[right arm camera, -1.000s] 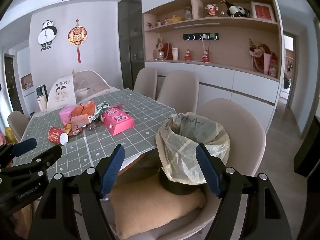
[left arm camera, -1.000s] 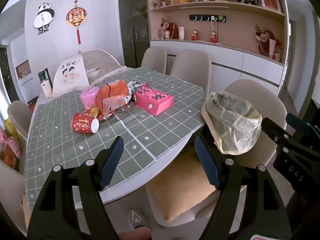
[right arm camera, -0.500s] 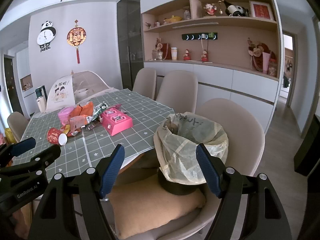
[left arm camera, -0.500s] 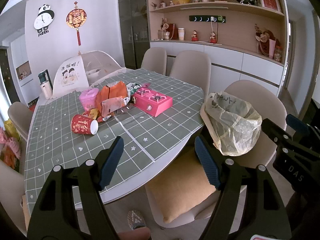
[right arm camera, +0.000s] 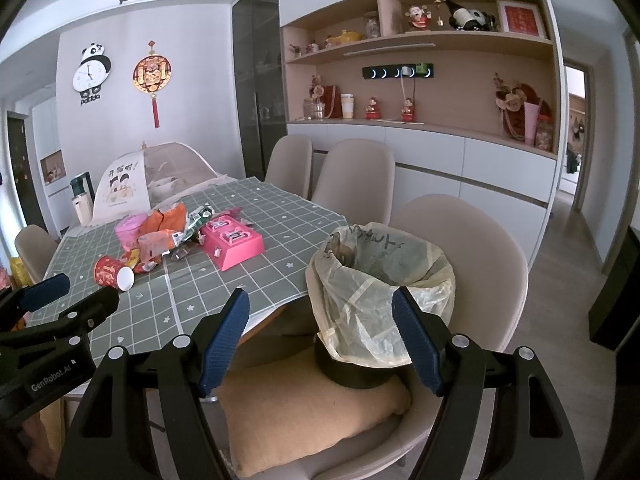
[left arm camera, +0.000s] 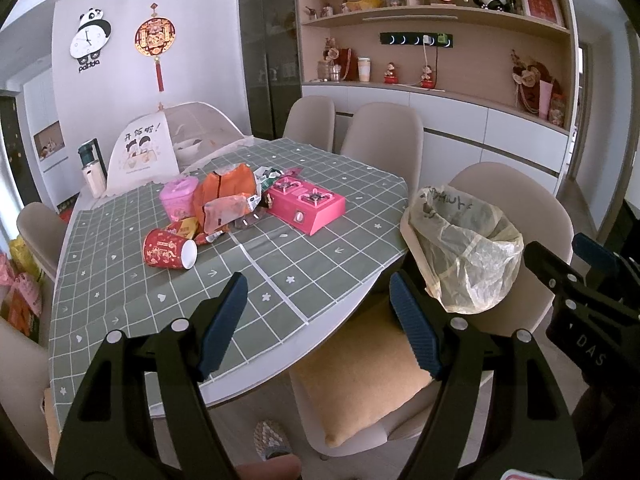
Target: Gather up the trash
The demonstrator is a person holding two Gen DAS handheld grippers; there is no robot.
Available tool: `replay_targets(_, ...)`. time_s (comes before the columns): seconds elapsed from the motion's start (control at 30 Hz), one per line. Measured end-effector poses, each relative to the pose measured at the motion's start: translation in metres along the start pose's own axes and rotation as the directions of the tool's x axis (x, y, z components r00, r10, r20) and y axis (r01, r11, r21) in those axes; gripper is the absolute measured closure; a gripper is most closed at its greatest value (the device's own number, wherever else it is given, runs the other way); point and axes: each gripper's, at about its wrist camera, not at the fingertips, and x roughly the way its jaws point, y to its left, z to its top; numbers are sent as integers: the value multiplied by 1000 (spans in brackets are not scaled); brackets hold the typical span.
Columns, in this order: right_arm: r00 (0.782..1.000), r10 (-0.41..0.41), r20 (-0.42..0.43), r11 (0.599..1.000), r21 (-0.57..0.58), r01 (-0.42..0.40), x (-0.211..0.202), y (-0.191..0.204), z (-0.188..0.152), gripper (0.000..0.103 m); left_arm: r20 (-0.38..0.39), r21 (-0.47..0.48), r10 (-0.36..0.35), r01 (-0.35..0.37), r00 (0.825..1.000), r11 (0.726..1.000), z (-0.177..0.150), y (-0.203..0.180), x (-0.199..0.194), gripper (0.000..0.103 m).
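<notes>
Dining-room shelves and four pale chairs ring the table [left arm camera: 280,264], and over the last second both views have barely shifted, so no trash is collected yet. One bin [right arm camera: 380,280] with its bag stands on the cushioned chair [right arm camera: 472,240] at the table's right edge, well apart from the trash heap mid-table: one pink box [left arm camera: 306,206], one pink tub [left arm camera: 178,196], one red cup [left arm camera: 168,249], orange packets too jumbled to count. Left gripper [left arm camera: 318,316] and right gripper [right arm camera: 320,336] both hang spread wide and empty.
</notes>
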Motion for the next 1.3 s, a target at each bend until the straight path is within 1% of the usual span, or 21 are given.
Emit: replay_targets(1.3,1000,4,6,1000,3,-4,-2,1,0,33,13,-12,-6,6,1000,1000,-2,3,-8,33)
